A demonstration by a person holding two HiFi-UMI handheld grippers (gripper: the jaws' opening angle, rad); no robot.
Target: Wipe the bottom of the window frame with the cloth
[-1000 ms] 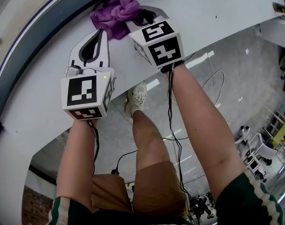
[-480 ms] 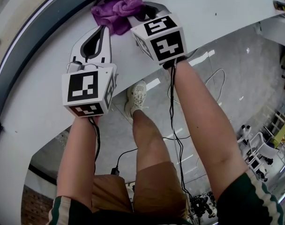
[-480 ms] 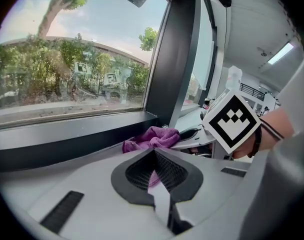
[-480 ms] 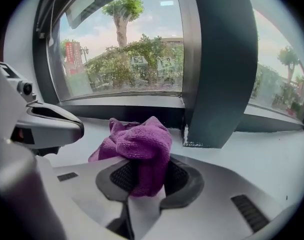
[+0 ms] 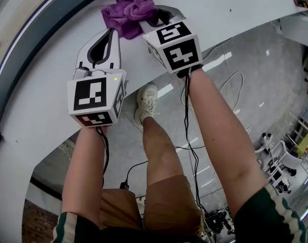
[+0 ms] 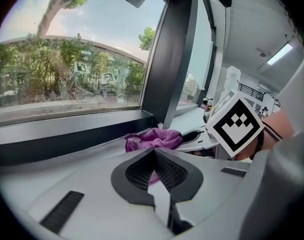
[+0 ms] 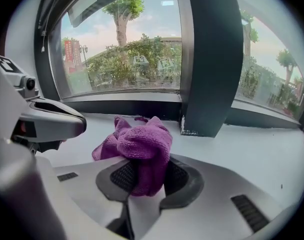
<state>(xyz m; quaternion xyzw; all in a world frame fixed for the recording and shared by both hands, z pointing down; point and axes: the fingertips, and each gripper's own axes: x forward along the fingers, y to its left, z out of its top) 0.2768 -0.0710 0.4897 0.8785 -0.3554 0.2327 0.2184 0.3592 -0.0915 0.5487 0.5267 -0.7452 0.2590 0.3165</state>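
A crumpled purple cloth point(image 5: 127, 9) lies on the white sill point(image 5: 235, 9), close to the dark bottom rail of the window frame point(image 5: 37, 34). My right gripper point(image 5: 156, 18) is shut on the cloth's near edge. In the right gripper view the cloth point(image 7: 139, 149) bunches up between the pads of the right gripper point(image 7: 146, 176), with the bottom rail point(image 7: 127, 106) just beyond it. My left gripper point(image 5: 112, 33) hovers over the sill to the cloth's left, shut and holding nothing. The left gripper view shows the left gripper point(image 6: 154, 156), the cloth point(image 6: 154, 138) ahead of it and the frame point(image 6: 67, 134) behind.
A dark upright mullion point(image 7: 208, 59) stands on the sill right of the cloth. A small object point(image 5: 302, 5) sits at the sill's far right end. Below the sill's edge are the person's leg and shoe point(image 5: 146, 103), cables point(image 5: 230, 87) on the floor, and chairs point(image 5: 283, 161).
The right gripper and the cloth have slid a little to the right along the sill. The left gripper has hardly moved.
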